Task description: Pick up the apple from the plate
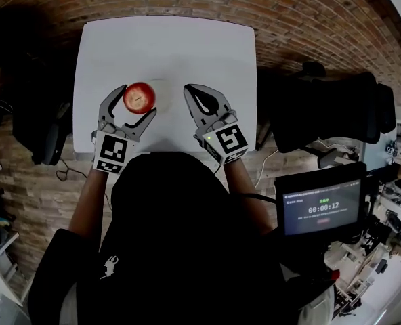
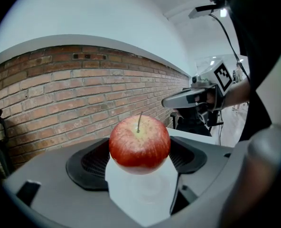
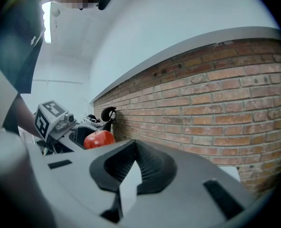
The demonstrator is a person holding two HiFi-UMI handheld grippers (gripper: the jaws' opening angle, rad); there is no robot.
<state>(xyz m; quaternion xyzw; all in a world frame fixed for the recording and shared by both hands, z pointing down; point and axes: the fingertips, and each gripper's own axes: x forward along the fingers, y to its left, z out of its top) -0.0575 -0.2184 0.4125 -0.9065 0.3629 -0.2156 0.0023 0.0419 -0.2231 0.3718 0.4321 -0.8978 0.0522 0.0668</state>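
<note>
Apple held near the jaw tips, easily lost
Our left gripper point(image 1: 134, 101) clamps the apple point(image 1: 139, 97) just over the plate point(image 1: 165, 93); its smooth round skin could roll free. Our right gripper point(image 1: 189, 90) hangs closed, empty, above the tabletop point(image 1: 166, 46).

Only thing I can actually read is the timer 00:00:12 on the small dark screen point(image 1: 322, 207), off to the right of the right gripper point(image 1: 189, 89), smaller lines there too blurry.

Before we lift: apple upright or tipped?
Upright: the apple shows its stem on top, pointing up, in the left gripper view.
</note>
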